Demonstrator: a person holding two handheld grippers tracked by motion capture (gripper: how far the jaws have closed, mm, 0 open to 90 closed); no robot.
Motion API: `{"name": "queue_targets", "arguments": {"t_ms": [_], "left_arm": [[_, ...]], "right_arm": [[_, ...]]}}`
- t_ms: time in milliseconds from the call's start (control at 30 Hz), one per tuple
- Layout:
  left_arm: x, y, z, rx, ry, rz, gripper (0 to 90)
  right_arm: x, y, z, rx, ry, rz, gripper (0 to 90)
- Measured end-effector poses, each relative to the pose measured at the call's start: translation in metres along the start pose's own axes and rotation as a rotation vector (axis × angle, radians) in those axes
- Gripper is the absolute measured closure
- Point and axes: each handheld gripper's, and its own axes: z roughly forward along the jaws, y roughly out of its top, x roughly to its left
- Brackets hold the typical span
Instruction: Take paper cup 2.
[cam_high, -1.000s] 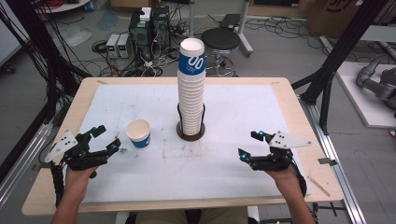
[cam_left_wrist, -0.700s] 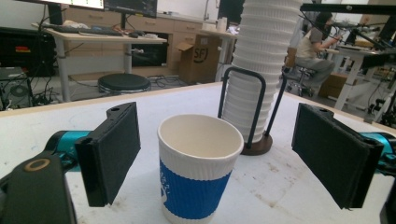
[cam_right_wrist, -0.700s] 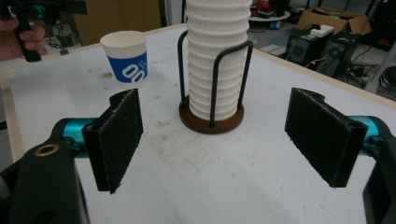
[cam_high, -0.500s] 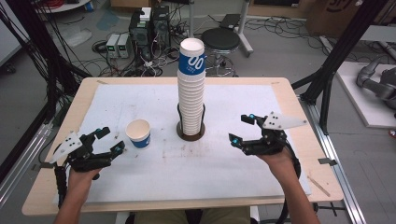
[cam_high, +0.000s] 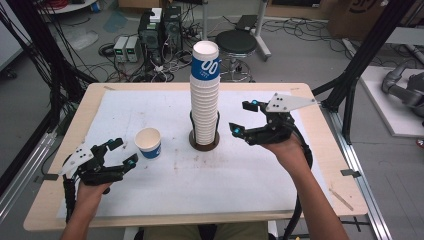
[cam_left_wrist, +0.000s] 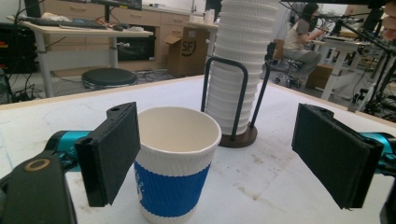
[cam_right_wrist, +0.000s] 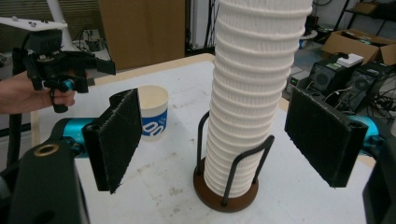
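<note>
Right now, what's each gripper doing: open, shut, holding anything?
Left gripper: open, empty, jaws either side of the single paper cup, not touching.
Right gripper: open, empty, raised, facing the cup stack.

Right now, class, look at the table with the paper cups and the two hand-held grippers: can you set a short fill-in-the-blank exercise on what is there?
1. The single cup standing apart on the table has a band of the colour ____.
2. The tall stack of cups stands in a wire holder with a round ____ base.
3. The single cup stands nearer the ____ hand-held gripper.
4. The jaws of the right hand-held gripper are ____.

Missing words: blue; brown; left; open
</note>
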Motion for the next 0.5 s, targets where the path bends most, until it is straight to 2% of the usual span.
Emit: {"name": "queue_targets", "arguments": {"t_ms": [500], "left_arm": [[-0.01, -0.002, 0.01, 0.012, -0.044, 0.015, 15.4]], "right_arm": [[-0.014, 0.055, 0.014, -0.025, 0.014, 0.003, 19.5]]}}
